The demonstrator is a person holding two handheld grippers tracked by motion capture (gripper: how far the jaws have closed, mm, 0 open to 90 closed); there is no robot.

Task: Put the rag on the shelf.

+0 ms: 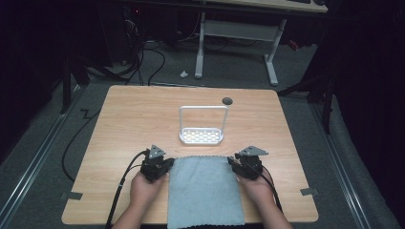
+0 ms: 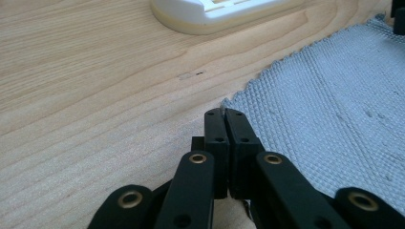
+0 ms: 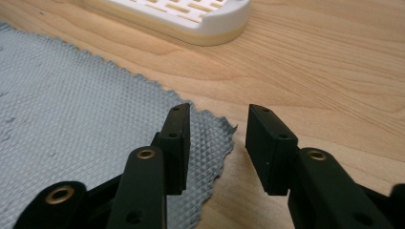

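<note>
Lying flat on the tabletop (image 1: 124, 119) before the white rack (image 1: 201, 136), the grey cloth (image 1: 205, 191) looks soft, light and limp, best pinched at its far corners, where the left tongs (image 2: 224, 114) are closed beside one corner, holding nothing, and the right tongs (image 3: 217, 138) stand open around the other.

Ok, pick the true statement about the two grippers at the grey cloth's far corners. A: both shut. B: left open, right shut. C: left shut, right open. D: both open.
C: the left gripper has its jaws pressed together at the cloth corner, while the right gripper shows a clear gap.
</note>
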